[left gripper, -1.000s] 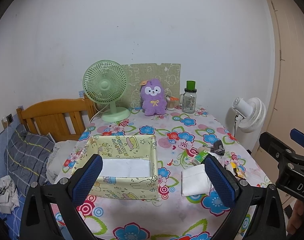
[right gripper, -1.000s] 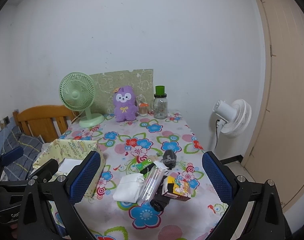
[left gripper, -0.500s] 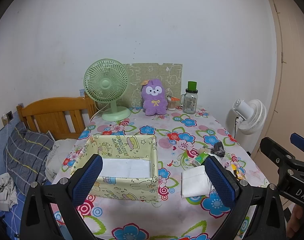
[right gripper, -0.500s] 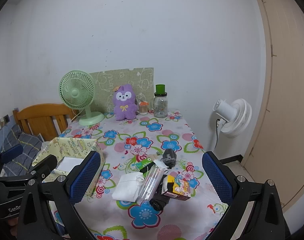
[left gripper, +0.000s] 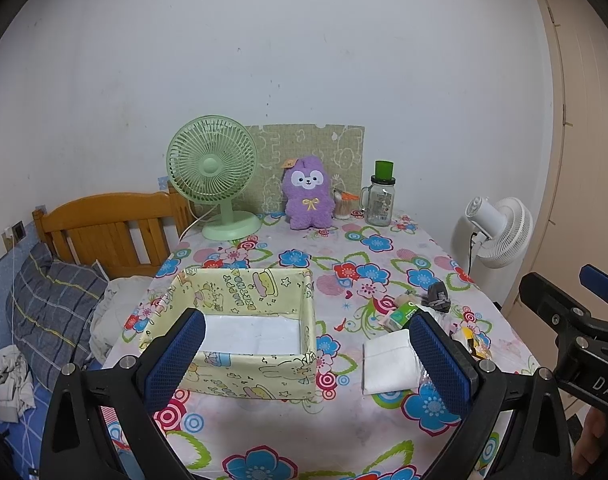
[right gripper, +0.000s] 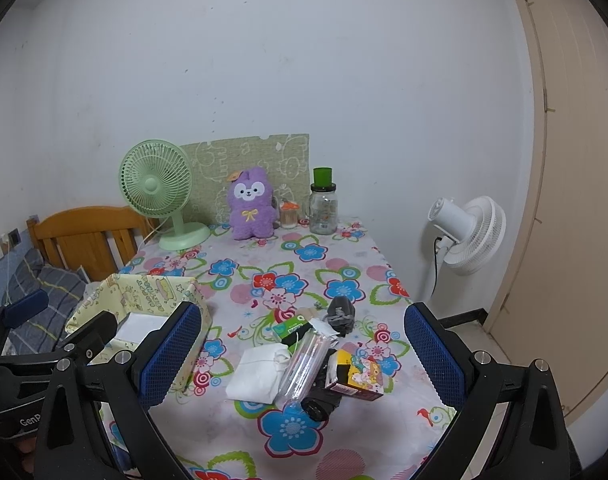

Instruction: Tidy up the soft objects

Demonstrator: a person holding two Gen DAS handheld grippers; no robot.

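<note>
A yellow fabric storage box (left gripper: 248, 288) (right gripper: 152, 286) stands on the flowered table, with something flat and white inside. A folded white cloth (left gripper: 390, 360) (right gripper: 260, 372) lies to its right. A grey bundled soft item (left gripper: 437, 294) (right gripper: 340, 314) lies farther back. A purple plush toy (left gripper: 307, 194) (right gripper: 251, 205) stands at the back. My left gripper (left gripper: 308, 364) is open and empty above the table's near edge, in front of the box. My right gripper (right gripper: 302, 356) is open and empty, above the clutter by the white cloth.
By the cloth lie a green packet (right gripper: 292, 326), a clear tube (right gripper: 304, 364), a colourful small box (right gripper: 362, 374) and a black object (right gripper: 320, 402). A green fan (left gripper: 216, 176), a glass jar (left gripper: 381, 200) and a patterned board stand at the back. A white floor fan (right gripper: 470, 232) stands right, a bed left.
Both views have shifted slightly; the table sits a little farther off and lower. Both grippers stay open and nothing on the table has moved.
</note>
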